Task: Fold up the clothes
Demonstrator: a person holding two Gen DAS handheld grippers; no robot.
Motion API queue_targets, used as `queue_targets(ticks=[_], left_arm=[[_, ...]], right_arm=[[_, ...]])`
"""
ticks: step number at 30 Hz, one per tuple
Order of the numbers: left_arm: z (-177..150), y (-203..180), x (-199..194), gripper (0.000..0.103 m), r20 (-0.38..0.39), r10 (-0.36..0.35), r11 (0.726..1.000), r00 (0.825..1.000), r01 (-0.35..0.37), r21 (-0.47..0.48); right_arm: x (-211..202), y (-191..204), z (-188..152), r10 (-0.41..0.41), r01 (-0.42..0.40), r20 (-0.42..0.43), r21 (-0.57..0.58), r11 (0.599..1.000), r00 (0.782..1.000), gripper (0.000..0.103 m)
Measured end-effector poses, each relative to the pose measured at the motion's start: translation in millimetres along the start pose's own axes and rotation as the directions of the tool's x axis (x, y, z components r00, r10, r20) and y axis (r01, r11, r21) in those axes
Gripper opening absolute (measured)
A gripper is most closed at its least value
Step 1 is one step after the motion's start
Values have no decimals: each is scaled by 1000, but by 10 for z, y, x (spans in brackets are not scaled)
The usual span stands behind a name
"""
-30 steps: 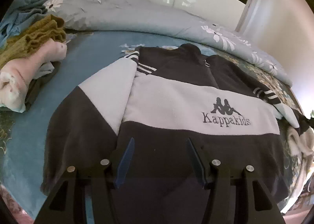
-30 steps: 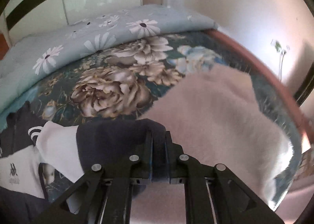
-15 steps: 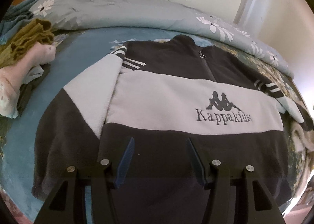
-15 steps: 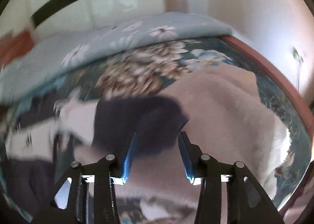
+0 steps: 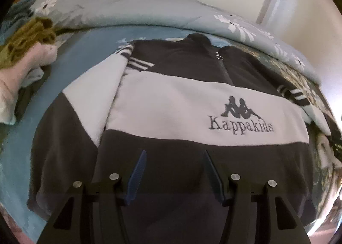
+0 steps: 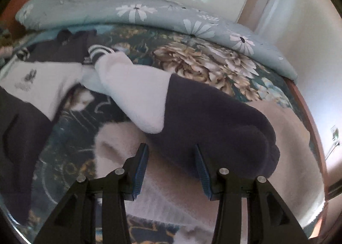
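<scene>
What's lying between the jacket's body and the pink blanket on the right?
In the right wrist view, the jacket's sleeve stretches out from the jacket over the flowered bedsheet, its dark cuff resting on the pink blanket.

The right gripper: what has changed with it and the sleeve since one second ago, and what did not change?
The right gripper opened and let go of the jacket's dark sleeve end, which now lies stretched out over the pink garment, away from the body. The left gripper stayed open over the jacket, holding nothing; the jacket stayed spread flat on the bed.
</scene>
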State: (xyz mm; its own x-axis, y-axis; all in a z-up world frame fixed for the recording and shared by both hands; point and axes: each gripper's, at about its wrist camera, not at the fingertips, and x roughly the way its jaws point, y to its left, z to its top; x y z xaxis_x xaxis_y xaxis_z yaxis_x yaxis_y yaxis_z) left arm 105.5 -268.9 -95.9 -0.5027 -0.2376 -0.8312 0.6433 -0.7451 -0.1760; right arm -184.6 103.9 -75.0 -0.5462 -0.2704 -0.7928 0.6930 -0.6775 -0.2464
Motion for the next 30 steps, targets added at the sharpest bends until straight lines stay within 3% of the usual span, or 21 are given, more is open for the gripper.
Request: queue_targets(ticks=[2,4,10,12,17,23,26,28,30], left_arm=[[0,38,16,59,-1,0,1000,1000,0,-15],[0,64,27,59,-1,5,1000,1000,-5,-19],[29,188,38,59,9,8,999,1000,-7,-49],[37,249,36,59,13,10,998,1000,-9,-63],[29,416,5,59,23,13,995,1000,-10,-103],[75,611,-67,59,53,17,990,998,-9,-140],[106,675,-83,59,61,16,988,998,-7,-151],[114,722,-130,59,77,15,988,997,-3,-154],[107,778,-200,59,93,17,989,996,-3,-148]], right_arm=[[2,-53,32,-7,7,-4,15,1000,1000,42],[-6,-116,102,-22,22,-7,23,999,1000,6],[-183,-563,653,-73,61,71,163,985,995,6],[-122,-742,911,-99,84,62,209,974,993,6],[392,-1010,1358,-159,169,-58,299,939,986,6],[883,-980,1374,-213,260,-174,323,910,962,6],[905,-909,1379,-238,280,-171,298,913,956,12],[784,-871,1416,-257,286,-135,292,912,957,38],[555,-802,1459,-270,277,-67,291,915,961,52]])
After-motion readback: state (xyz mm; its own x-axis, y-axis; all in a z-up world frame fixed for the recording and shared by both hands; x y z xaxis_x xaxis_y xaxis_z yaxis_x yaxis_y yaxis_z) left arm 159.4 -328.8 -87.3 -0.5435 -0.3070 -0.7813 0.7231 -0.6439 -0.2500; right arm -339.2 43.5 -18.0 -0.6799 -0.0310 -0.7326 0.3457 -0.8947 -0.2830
